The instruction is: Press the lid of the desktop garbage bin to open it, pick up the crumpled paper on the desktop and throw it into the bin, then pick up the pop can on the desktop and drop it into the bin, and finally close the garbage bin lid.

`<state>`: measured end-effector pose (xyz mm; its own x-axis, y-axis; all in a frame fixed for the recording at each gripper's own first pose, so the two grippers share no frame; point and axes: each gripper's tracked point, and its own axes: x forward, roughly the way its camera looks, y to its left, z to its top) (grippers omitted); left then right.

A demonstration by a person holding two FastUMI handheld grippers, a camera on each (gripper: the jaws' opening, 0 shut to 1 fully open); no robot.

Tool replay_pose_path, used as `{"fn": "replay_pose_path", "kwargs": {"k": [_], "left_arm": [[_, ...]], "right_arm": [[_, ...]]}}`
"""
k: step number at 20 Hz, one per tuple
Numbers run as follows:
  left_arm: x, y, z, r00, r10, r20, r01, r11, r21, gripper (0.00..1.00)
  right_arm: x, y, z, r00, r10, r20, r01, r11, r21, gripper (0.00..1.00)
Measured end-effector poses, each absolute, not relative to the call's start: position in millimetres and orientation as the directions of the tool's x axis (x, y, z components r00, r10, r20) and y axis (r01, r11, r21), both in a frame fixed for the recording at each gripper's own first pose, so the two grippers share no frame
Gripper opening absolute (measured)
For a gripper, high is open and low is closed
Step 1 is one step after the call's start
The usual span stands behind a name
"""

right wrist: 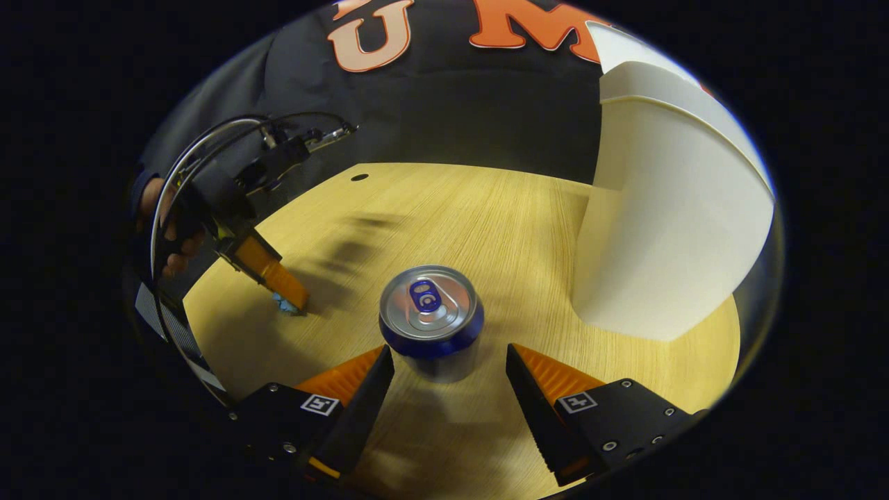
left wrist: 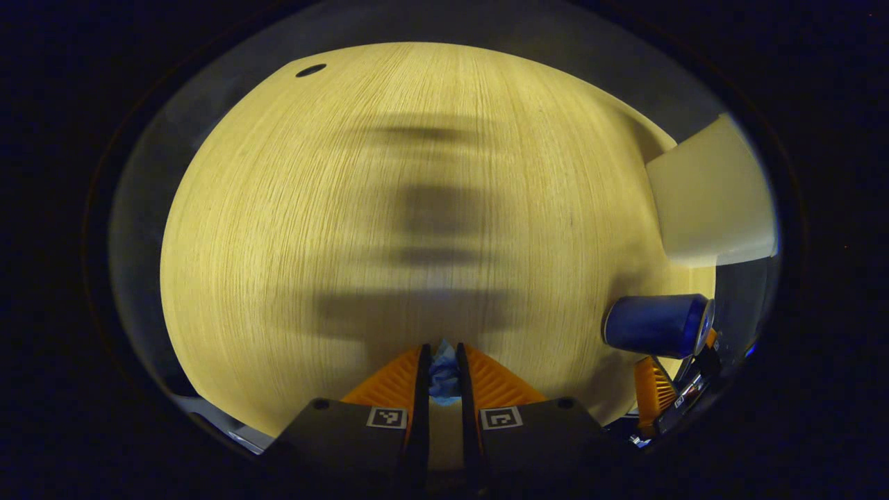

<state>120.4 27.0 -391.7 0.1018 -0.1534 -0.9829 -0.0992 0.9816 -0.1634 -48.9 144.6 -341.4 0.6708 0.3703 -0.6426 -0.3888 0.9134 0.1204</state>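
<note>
In the left gripper view my left gripper [left wrist: 443, 349] is shut on a small blue crumpled paper [left wrist: 443, 373], low over the wooden desktop [left wrist: 333, 229]. The right gripper view shows the left gripper [right wrist: 281, 281] tilted down with the paper [right wrist: 283, 304] at its tips, touching or just above the desk. A blue pop can [right wrist: 430, 316] stands upright, its silver top showing. My right gripper [right wrist: 448, 361] is open, one finger on each side of the can, not touching it. The white bin [right wrist: 667, 229] stands to the right; whether its lid [right wrist: 646, 69] is up is unclear.
A hand [right wrist: 170, 239] holds the left gripper, with cables looping above it. A small dark hole [right wrist: 359, 177] sits near the desk's far edge. The can [left wrist: 653, 325] and the bin [left wrist: 715, 194] stand to the right of the left gripper. The black cloth wall rises behind the desk.
</note>
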Motion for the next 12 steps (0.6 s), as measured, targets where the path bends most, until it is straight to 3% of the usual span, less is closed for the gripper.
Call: {"fn": "replay_pose_path", "kwargs": {"k": [6, 12], "left_arm": [[217.5, 38.5, -376.4, 0.144, -0.145, -0.979, -0.094, 0.983, -0.160, 0.24], [335.4, 57.9, -354.9, 0.208, -0.128, -0.970, -0.055, 0.988, -0.142, 0.24]], "right_arm": [[-42.1, 160.2, -341.1, 0.674, 0.396, -0.623, -0.382, 0.909, 0.165, 1.00], [-36.9, 162.6, -356.6, 0.667, 0.375, -0.644, -0.368, 0.917, 0.152, 0.95]]}}
